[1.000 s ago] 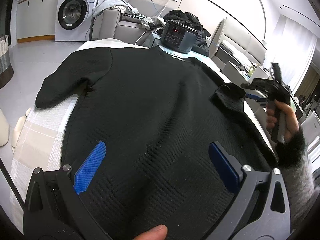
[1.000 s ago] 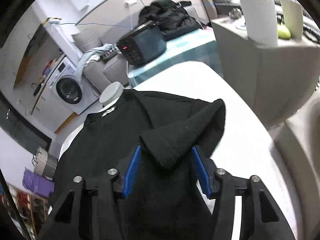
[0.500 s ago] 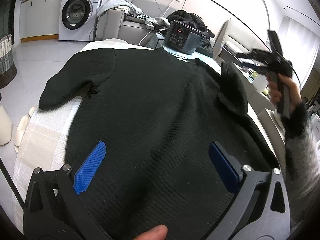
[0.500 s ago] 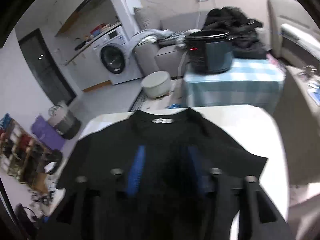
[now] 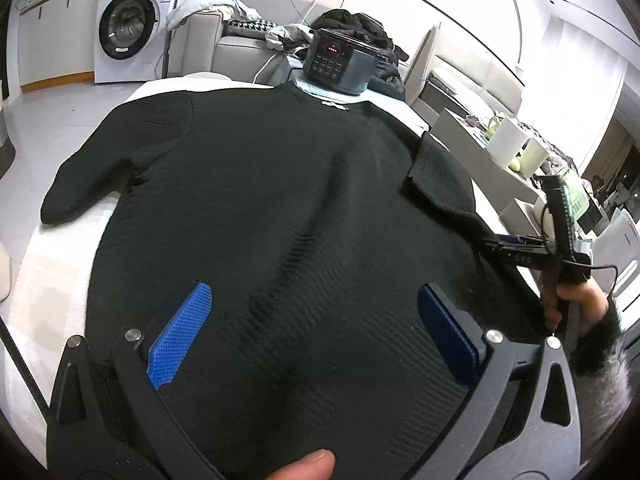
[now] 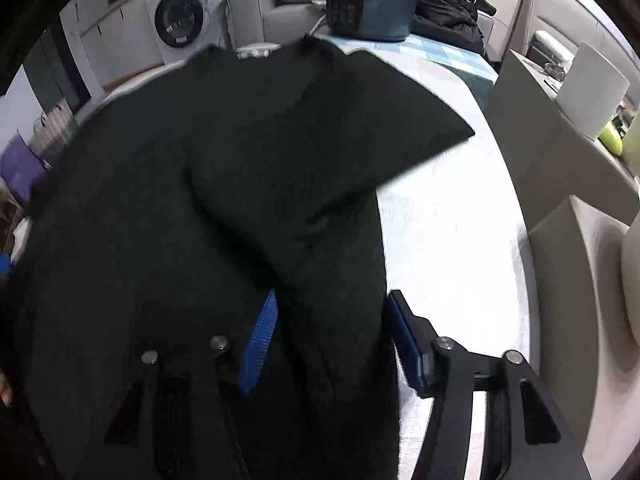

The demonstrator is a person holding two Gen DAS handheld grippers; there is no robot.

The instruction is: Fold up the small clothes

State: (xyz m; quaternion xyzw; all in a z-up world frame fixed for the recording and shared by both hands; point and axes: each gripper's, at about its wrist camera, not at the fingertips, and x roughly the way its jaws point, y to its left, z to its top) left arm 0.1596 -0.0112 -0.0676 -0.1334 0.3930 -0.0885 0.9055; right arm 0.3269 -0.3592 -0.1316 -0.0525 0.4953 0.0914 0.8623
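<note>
A black ribbed knit sweater (image 5: pixel 288 216) is seen spread flat, front down or up not being clear, across a white-covered desk (image 6: pixel 448 240), its neckline with a small white label turned to the far edge. One sleeve (image 5: pixel 92 176) is stretched outward over the desk's side, while the other sleeve (image 6: pixel 320 128) is folded inward onto the body.

The sweater (image 5: pixel 280 208) lies flat on the table (image 6: pixel 448 240), with the cooker (image 5: pixel 340 66) behind it and the washer (image 5: pixel 128 28) far back left.
</note>
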